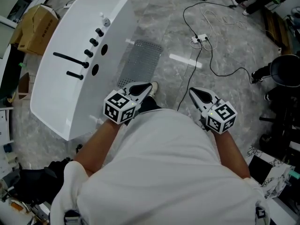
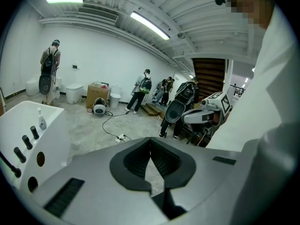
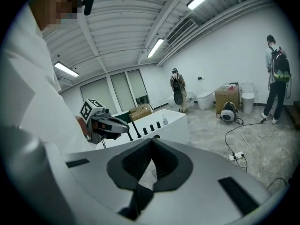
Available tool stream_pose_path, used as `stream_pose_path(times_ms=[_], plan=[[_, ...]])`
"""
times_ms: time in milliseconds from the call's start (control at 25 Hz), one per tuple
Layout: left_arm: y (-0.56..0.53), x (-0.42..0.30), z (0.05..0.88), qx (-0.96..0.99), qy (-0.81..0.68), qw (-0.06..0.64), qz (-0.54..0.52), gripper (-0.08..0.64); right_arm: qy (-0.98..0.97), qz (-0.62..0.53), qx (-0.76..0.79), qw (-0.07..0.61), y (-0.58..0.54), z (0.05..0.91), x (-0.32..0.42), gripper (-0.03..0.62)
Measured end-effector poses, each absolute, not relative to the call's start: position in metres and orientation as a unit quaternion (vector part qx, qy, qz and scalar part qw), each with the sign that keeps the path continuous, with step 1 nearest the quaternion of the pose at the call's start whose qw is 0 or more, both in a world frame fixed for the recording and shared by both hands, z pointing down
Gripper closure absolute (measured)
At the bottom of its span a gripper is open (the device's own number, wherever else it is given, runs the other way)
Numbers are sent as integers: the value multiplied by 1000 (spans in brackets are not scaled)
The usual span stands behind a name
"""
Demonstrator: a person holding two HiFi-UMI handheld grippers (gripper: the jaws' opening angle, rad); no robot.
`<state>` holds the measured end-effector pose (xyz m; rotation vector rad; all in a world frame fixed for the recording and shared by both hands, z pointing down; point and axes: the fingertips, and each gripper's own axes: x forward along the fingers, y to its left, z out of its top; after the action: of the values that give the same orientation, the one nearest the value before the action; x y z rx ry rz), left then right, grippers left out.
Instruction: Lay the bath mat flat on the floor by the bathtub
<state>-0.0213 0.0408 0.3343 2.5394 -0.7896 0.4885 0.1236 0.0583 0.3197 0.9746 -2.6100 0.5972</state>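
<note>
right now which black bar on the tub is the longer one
The far bar, ending by the black knobs on the bathtub; the near bar is much shorter.

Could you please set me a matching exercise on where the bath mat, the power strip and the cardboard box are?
1. bath mat
2. power strip
3. cardboard box

A. on the open floor, right of the mat
B. across the bathtub from the mat
C. flat on the floor beside the bathtub

Pairs: 1-C, 2-A, 3-B.
</note>
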Motion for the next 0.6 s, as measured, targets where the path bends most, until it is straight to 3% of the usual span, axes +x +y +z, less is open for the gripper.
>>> stream_pose_path(times_ms=[600], plan=[[51, -13, 345, 917, -276, 225, 178, 541, -906, 206, 339, 148, 74, 322, 124, 583]])
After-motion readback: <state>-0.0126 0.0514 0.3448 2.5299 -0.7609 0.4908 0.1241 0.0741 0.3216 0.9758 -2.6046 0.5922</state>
